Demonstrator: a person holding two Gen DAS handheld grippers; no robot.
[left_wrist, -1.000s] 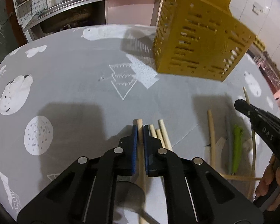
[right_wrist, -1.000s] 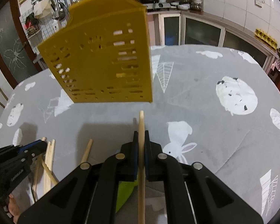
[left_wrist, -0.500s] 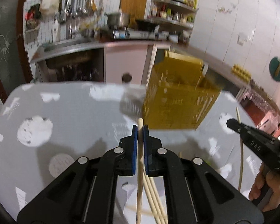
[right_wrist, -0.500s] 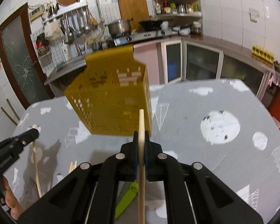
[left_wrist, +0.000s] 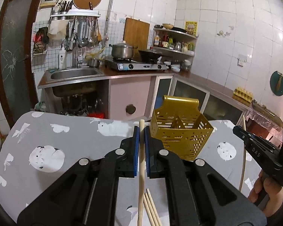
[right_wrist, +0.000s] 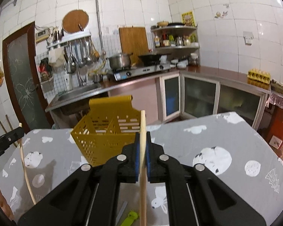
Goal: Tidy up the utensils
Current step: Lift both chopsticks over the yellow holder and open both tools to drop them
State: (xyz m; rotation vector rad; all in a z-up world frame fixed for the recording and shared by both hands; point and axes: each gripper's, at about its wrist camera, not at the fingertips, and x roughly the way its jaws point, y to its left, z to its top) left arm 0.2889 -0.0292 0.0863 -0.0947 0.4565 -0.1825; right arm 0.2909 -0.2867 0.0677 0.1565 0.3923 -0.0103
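Yellow plastic, slotted and divided inside, the caddy (left_wrist: 179, 131) stands on the grey table (left_wrist: 47, 141) ahead of both tools, and from what shows through its open top it looks empty, so the sorting has hardly begun. The left gripper (left_wrist: 141, 131) is pinched tight on one wooden stick (left_wrist: 141, 169), its tip poking just past the blue pads (left_wrist: 135, 150). The right gripper (right_wrist: 143, 141) is likewise clamped on a second stick (right_wrist: 143, 169), held nearly upright with its end in front of the caddy's near wall. Both sticks are off the table but not yet over a compartment. Left to do, as I judge it: drop these two in, then fetch the loose sticks (left_wrist: 151, 207) lying below the left gripper and the green-handled tool (right_wrist: 130, 219) beside a grey strip under the right one. The caddy's tall back flap and inner divider look like the main snags, and two grippers converging on one small opening may crowd each other.
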